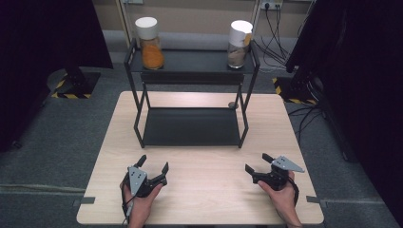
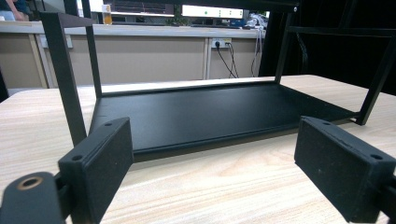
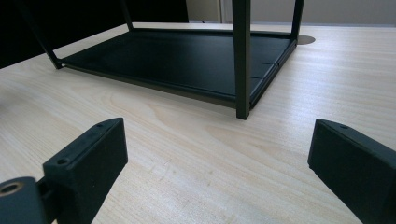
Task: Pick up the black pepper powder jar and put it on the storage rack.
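Observation:
A black two-tier metal rack stands on the far half of the wooden table. On its top shelf sit a jar of orange contents with a white lid at the left and a jar of brownish contents with a white lid at the right. My left gripper rests open near the table's front left, held by a hand. My right gripper is open at the front right. The left gripper view has the rack's bare lower shelf ahead of the jaws. A rack leg stands ahead in the right gripper view.
Dark curtains hang at both sides. Stand bases with yellow-black tape sit on the grey floor at left and right. Cables run from a wall socket behind the rack. A small round hole marks the table by the rack's rear right leg.

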The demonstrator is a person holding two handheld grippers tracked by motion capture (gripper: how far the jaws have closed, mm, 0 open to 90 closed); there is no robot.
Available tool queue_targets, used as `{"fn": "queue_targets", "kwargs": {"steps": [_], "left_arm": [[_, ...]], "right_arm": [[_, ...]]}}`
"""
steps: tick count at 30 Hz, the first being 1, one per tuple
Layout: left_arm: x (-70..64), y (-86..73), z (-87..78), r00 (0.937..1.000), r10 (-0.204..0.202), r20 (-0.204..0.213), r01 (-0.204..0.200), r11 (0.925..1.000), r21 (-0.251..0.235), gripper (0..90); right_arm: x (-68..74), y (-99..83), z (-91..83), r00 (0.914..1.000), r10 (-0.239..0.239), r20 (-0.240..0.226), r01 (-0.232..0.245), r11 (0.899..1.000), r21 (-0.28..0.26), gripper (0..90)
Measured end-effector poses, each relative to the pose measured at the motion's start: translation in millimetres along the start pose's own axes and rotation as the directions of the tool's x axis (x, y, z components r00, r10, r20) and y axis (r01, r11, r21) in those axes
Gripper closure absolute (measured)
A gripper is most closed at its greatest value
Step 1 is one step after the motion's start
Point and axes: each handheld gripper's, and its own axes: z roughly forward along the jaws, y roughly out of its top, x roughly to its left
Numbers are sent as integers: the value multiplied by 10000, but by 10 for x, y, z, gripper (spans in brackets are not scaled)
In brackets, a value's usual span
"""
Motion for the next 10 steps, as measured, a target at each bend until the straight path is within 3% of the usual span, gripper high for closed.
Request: {"fn": "queue_targets", "kwargs": {"steps": [10], "left_arm": [[3,6,2,10000,-2,11,2,10000,32,110]], "right_arm": [[-8,5,5,10000,17,-20,-17,10000,22,52]]}}
